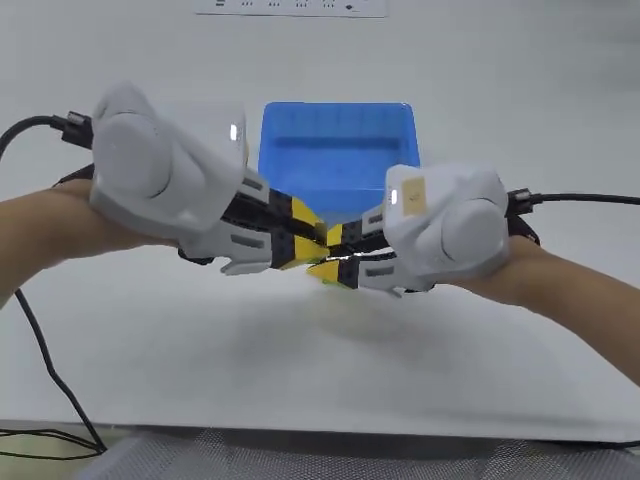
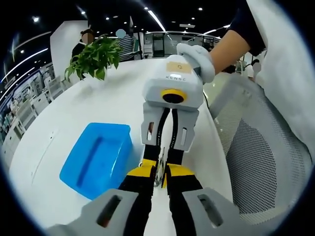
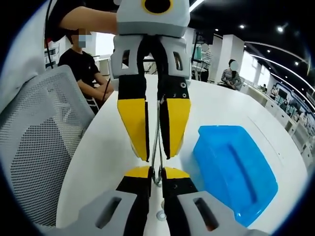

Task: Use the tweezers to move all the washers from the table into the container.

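Clamped nose-to-nose on tweezers (image 3: pixel 156 147) w/ jaws of left gripper (image 1: pixel 312 240) & right gripper (image 1: pixel 328 256), prob. to steady the grip above washer (image 3: pixel 161 215) nr container (image 1: pixel 275 150).

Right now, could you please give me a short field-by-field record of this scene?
left gripper: shut on the tweezers, facing the right gripper
right gripper: shut on the same tweezers, tips nearly meeting the left's
container: blue, open, beside the grippers; no washers seen inside
washer: one lying on the table, near the right gripper's jaws
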Tool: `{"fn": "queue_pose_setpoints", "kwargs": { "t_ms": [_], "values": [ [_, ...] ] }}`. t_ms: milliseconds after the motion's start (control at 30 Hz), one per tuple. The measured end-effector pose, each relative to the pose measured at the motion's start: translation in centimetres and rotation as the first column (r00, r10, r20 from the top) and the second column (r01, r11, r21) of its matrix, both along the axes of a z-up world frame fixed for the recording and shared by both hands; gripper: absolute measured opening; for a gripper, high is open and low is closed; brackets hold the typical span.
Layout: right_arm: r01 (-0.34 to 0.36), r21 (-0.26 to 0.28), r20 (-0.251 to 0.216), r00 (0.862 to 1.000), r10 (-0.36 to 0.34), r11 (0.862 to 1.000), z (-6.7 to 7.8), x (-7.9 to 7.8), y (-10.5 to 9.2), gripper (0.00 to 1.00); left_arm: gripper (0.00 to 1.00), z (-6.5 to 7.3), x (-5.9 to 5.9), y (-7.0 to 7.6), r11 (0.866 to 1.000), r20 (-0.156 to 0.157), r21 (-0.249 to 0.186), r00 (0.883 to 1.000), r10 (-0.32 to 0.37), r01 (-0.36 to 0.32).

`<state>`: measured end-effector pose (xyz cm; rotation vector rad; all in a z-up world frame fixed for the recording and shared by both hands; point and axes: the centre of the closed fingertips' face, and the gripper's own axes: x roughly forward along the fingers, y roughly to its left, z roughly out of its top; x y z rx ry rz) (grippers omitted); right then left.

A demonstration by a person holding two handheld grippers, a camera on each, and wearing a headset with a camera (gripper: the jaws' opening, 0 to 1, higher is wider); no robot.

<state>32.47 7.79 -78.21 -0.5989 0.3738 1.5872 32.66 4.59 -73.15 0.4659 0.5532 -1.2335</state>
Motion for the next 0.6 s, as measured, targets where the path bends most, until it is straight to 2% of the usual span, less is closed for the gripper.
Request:
{"fn": "queue_pose_setpoints", "kwargs": {
  "t_ms": [67,200,333,400,433,500,600],
  "values": [
    [0.006,0.002,-0.003,1.0,-0.006,1.0,0.0,0.0,0.0,0.09,0.2,-0.1,-0.1,0.2,1.0,0.006,0.0,1.0,0.013,-0.013],
    [0.017,0.003,-0.006,1.0,-0.017,1.0,0.1,0.1,-0.1,0.09,0.2,0.7,-0.3,0.5,0.998,0.006,-0.046,0.999,0.041,-0.04],
    [0.018,0.004,-0.002,1.0,-0.018,1.0,0.3,0.0,-0.2,0.09,0.23,1.2,-0.1,1.4,0.994,0.022,-0.059,0.995,0.095,-0.093],
    [0.027,0.014,-0.026,0.999,-0.027,1.0,0.7,0.0,-0.1,0.09,0.26,1.7,-0.3,1.5,0.985,-0.011,-0.104,0.991,0.136,-0.136],
    [0.028,0.021,-0.029,0.999,-0.028,0.999,0.9,0.0,-0.1,0.09,0.31,2.4,-0.7,1.2,0.974,-0.049,-0.164,0.987,0.153,-0.159],
    [0.031,0.031,-0.036,0.999,-0.03,0.999,1.5,0.0,-0.1,0.09,0.36,3.3,-0.7,1.1,0.96,-0.046,-0.216,0.984,0.172,-0.178],
    [0.027,0.041,-0.032,0.999,-0.025,0.999,2.4,0.1,-0.1,0.09,0.4,3.7,-0.9,1.6,0.956,-0.02,-0.216,0.98,0.2,-0.2]
  ]
}}
